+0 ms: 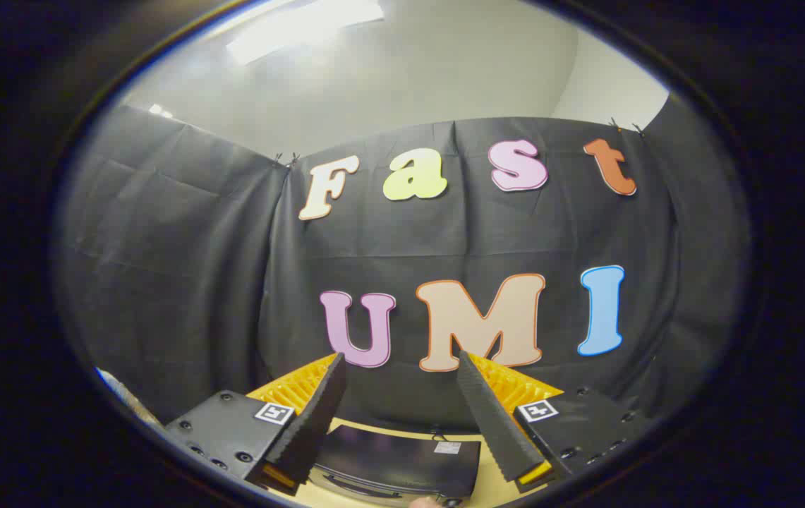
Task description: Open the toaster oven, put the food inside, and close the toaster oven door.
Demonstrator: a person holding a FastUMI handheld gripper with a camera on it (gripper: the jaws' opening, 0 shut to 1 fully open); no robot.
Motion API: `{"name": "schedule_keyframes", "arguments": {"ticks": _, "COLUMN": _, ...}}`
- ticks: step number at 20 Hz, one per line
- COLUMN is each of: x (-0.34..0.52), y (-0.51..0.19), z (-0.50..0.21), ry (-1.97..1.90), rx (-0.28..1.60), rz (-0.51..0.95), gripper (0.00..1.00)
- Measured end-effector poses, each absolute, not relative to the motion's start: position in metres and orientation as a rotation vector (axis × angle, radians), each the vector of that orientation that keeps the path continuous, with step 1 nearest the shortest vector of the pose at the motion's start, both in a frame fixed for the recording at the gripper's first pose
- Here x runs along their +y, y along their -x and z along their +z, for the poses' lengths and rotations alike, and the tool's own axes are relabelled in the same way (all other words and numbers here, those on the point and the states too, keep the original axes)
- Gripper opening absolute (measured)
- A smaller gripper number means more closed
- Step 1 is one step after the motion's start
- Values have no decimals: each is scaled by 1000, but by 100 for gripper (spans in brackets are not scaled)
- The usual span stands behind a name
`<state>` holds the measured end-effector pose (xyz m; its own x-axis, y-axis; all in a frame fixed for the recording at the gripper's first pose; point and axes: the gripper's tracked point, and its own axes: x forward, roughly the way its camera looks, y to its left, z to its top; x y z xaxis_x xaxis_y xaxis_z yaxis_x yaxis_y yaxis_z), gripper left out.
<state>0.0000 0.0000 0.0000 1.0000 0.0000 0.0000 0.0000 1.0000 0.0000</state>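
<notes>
Two fingers of the gripper [402,367] stand spread wide apart, released, with nothing between them. The toaster oven [402,462] sits low beneath and between the fingers, its dark top showing, on a pale tabletop [497,480]. Beyond the toaster oven hangs the booth's black cloth wall [183,282].

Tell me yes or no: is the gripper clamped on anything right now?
No. The gripper has its fingers spread wide with nothing between them, raised above the toaster oven on the table.
</notes>
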Motion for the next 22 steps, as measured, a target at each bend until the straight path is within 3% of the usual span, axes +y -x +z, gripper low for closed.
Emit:
{"name": "schedule_keyframes", "arguments": {"ticks": 13, "x": 24, "y": -33, "z": -67, "ry": 36, "rx": 88, "rz": 23, "gripper": 99}}
{"name": "schedule_keyframes", "arguments": {"ticks": 22, "x": 31, "y": -39, "z": -243, "ry": 47, "rx": 353, "rz": 31, "gripper": 99}}
